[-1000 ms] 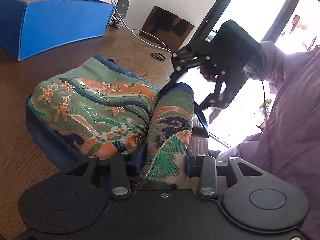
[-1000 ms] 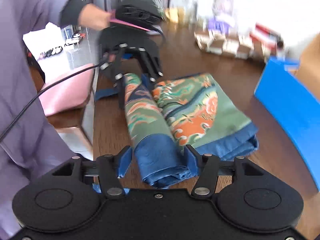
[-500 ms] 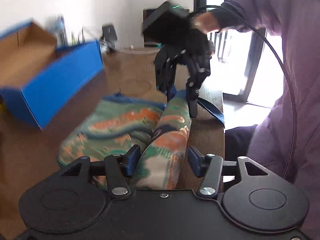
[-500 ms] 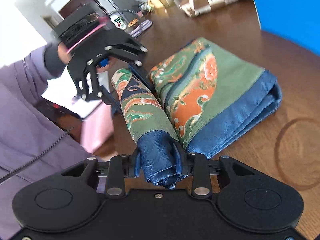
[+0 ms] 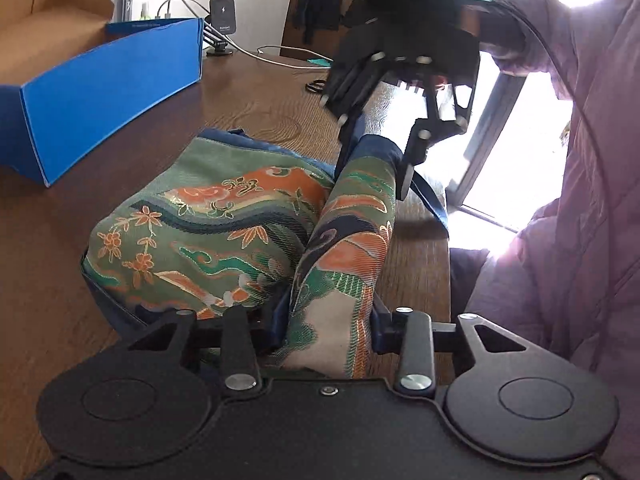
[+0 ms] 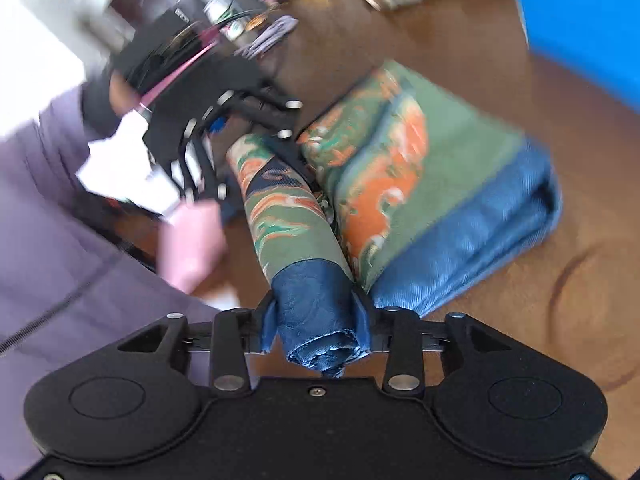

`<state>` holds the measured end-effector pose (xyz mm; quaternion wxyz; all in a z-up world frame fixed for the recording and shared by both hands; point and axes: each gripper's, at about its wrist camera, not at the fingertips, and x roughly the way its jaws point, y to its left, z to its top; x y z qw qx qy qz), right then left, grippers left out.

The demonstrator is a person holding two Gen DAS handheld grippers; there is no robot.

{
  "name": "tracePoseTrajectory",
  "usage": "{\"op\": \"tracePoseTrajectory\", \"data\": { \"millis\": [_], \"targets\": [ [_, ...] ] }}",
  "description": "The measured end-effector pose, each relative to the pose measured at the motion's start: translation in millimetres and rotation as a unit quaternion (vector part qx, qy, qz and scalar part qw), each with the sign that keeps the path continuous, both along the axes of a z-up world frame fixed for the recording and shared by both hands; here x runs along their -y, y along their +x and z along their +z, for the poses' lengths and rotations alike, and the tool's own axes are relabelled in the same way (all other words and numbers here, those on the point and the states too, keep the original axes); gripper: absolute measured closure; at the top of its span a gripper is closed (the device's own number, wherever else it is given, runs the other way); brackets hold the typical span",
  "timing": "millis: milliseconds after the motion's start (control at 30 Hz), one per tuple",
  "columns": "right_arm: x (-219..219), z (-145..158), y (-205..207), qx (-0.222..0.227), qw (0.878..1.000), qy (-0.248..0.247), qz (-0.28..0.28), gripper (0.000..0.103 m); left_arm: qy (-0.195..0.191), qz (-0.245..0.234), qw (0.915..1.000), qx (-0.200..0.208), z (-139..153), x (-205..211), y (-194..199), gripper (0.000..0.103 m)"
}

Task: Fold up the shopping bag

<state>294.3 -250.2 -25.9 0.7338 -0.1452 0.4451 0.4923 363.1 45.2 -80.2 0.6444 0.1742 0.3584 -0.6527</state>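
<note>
Lying on the wooden bench [image 5: 256, 104], the shopping bag [image 5: 208, 224] is partly rolled: a flat green, orange and blue folded part and, just beside it toward the person, a raised roll. In the left wrist view the left tongs [image 5: 330, 320] have just been closing and now pinch the near end of that roll between both pads, while the right tongs [image 5: 376, 160] straddle its far blue end. A blue box [image 5: 108, 92] stands well apart on the bench. In the blurred right wrist view the right tongs [image 6: 316, 320], whose jaws have just been opening, press on the blue hem end of the roll; the left tongs [image 6: 256, 152] sit at the opposite end, beside a purple sleeve [image 6: 48, 208].
</note>
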Motion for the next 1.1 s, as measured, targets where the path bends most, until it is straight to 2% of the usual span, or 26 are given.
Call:
{"op": "tracePoseTrajectory", "data": {
  "millis": [33,67,133,167,200,267,367,400,433,467,500,567,600,633,700,733,767,800,867,933,967,1000,1067,1100],
  "targets": [
    [-6,8,-20,0.064,0.998,-0.024,0.014,0.059,-0.001,0.000,1.0000,-0.006,0,0,2,0.068],
    [-8,11,-31,0.095,0.995,-0.036,0.019,0.059,-0.003,0.000,0.9998,-0.019,-2,1,6,0.068],
    [-16,16,-65,0.205,0.976,-0.061,0.043,0.060,-0.007,0.001,0.9989,-0.047,-4,2,15,0.069],
    [-19,15,-72,0.233,0.969,-0.069,0.050,0.060,-0.010,0.002,0.9983,-0.058,-4,3,18,0.069],
    [-26,10,-88,0.290,0.950,-0.092,0.073,0.060,-0.012,0.003,0.9976,-0.068,-3,3,21,0.069],
    [-37,-3,-107,0.361,0.917,-0.122,0.117,0.058,-0.015,0.004,0.9965,-0.082,-4,5,26,0.069],
    [-52,-13,-112,0.384,0.899,-0.160,0.140,0.056,-0.014,0.005,0.9963,-0.085,-4,7,28,0.069],
    [-52,-11,-112,0.382,0.900,-0.161,0.137,0.058,-0.014,0.004,0.9966,-0.082,-3,8,27,0.067],
    [-52,-10,-102,0.351,0.916,-0.151,0.120,0.059,-0.013,0.002,0.9976,-0.068,-1,9,24,0.066],
    [-48,-7,-97,0.331,0.926,-0.144,0.113,0.060,-0.012,-0.002,0.9991,-0.041,2,12,17,0.064],
    [-43,-2,-87,0.294,0.942,-0.129,0.100,0.061,-0.010,-0.002,0.9997,-0.023,5,14,11,0.062],
    [-39,3,-65,0.237,0.962,-0.109,0.085,0.062,0.001,0.006,0.9996,0.029,9,21,-9,0.047],
    [-38,4,-50,0.197,0.972,-0.098,0.077,0.062,0.007,0.011,0.9984,0.055,11,25,-19,0.044],
    [-36,6,-39,0.163,0.980,-0.087,0.074,0.062,0.018,0.014,0.9931,0.115,17,29,-38,0.041],
    [-32,6,-22,0.101,0.990,-0.071,0.070,0.062,0.011,0.016,0.9833,0.181,26,30,-57,0.032],
    [-29,3,-10,0.064,0.994,-0.060,0.066,0.062,-0.010,0.012,0.9697,0.244,32,27,-74,0.025],
    [-26,3,-4,0.043,0.996,-0.051,0.063,0.063,-0.032,0.007,0.9508,0.308,38,25,-91,0.018],
    [-20,3,9,-0.003,0.998,-0.032,0.054,0.066,-0.037,0.003,0.9386,0.343,40,24,-101,0.016],
    [-10,-9,31,-0.091,0.995,0.005,0.048,0.069,-0.035,-0.025,0.8967,0.441,34,27,-127,0.016],
    [0,-20,52,-0.179,0.982,0.042,0.040,0.072,-0.019,-0.058,0.8571,0.511,20,33,-143,0.016],
    [1,-23,56,-0.196,0.979,0.048,0.042,0.072,-0.006,-0.065,0.8494,0.524,11,35,-144,0.016],
    [4,-29,60,-0.226,0.971,0.057,0.046,0.073,0.004,-0.068,0.8541,0.516,4,35,-142,0.017],
    [6,-33,62,-0.247,0.966,0.064,0.049,0.073,0.011,-0.073,0.8580,0.508,-2,36,-140,0.034],
    [9,-37,64,-0.263,0.961,0.071,0.047,0.073,0.017,-0.076,0.8564,0.511,-4,37,-141,0.037]
  ]
}}
